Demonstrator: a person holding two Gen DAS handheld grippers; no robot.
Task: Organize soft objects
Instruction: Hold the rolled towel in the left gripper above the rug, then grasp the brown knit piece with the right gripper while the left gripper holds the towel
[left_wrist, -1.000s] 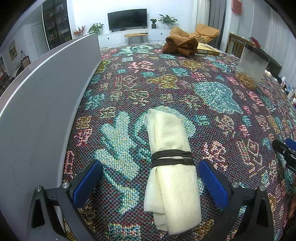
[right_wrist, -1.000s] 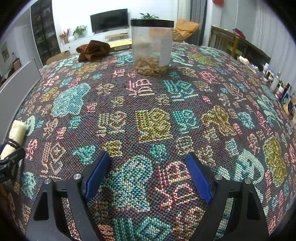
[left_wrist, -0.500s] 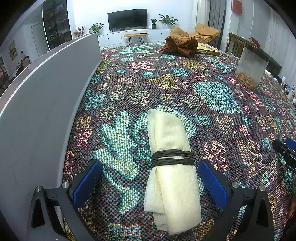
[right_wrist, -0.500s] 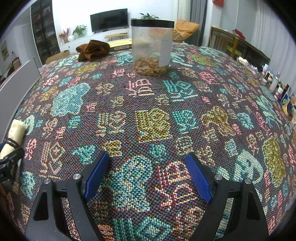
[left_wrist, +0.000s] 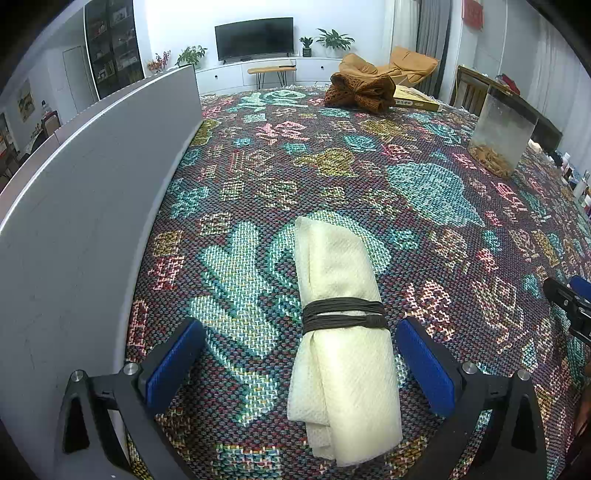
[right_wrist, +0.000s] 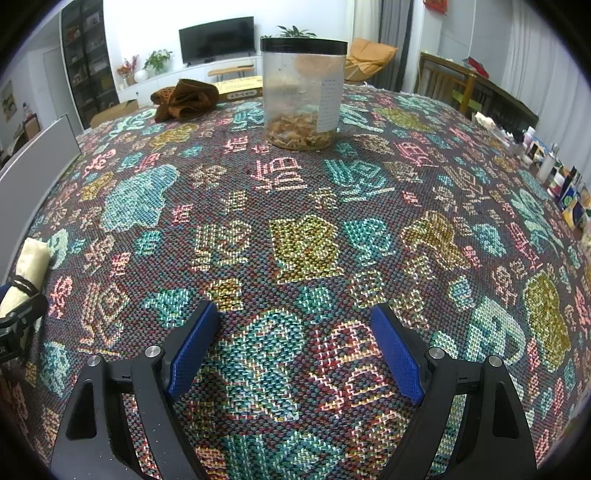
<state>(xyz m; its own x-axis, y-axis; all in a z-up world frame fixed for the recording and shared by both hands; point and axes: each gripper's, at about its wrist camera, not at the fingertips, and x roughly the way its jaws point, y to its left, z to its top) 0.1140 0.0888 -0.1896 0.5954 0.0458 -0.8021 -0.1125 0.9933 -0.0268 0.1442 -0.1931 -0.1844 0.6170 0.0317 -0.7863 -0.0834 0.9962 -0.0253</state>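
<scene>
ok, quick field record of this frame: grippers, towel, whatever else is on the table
left gripper: open, jaws either side of the towel, pads not touching it
right gripper: open, nothing between the jaws
rolled cream towel: lying on the patterned tablecloth, bound with a dark cord
brown knit cloth: far end, crumpled
clear jar: upright, black lid
grey panel: upright beside the towel

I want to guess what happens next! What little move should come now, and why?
Probably lifting the left hand-held gripper away from the towel. The towel is already rolled and tied with a cord, and the blue pads stand wide on each side without touching it.
</scene>
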